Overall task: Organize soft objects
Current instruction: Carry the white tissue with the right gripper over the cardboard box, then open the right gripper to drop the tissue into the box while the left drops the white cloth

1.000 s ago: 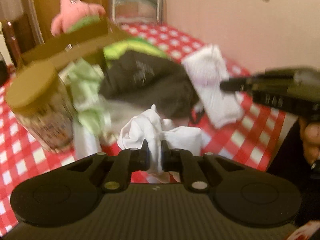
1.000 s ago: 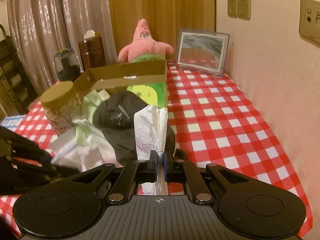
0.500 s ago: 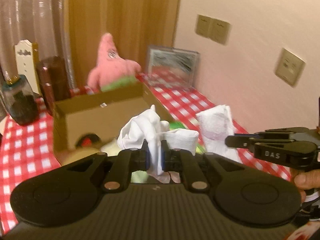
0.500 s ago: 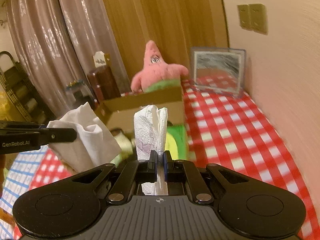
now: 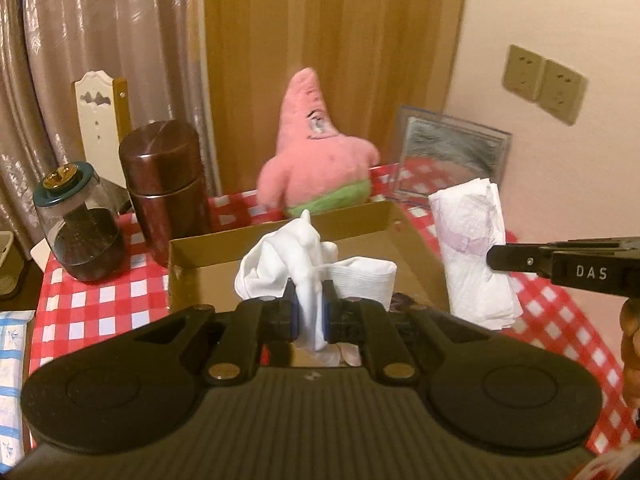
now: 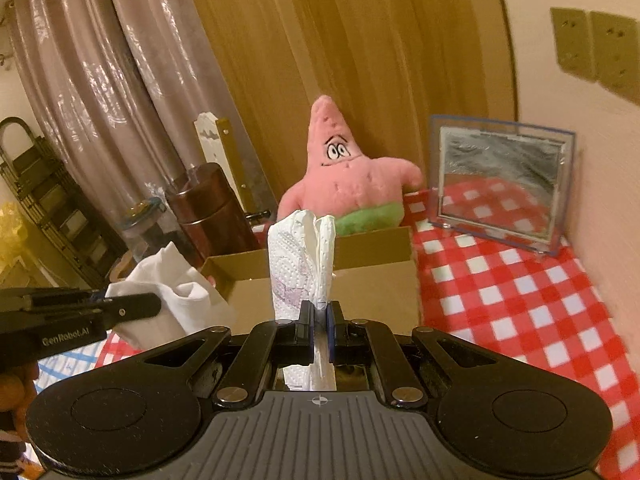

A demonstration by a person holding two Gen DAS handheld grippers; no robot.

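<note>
My left gripper (image 5: 310, 312) is shut on a bunched white cloth (image 5: 304, 272), held in the air in front of an open cardboard box (image 5: 208, 252). My right gripper (image 6: 319, 324) is shut on a folded white paper towel with a faint pink print (image 6: 300, 268). Each held piece also shows from the other side: the towel (image 5: 468, 248) at the right of the left wrist view, the cloth (image 6: 172, 280) at the left of the right wrist view. A pink star plush (image 6: 348, 184) sits behind the box (image 6: 372, 280).
The table has a red-and-white checked cloth (image 6: 520, 292). A framed mirror (image 6: 500, 184) leans on the wall at the back right. A brown canister (image 5: 164, 176) and a glass jar (image 5: 76, 228) stand left of the box. A blue-and-white pack (image 5: 10, 360) lies at the far left.
Both grippers have risen with their cloths away from the pile of clothes and the jar on the table. The views now look level at the box and the plush.
</note>
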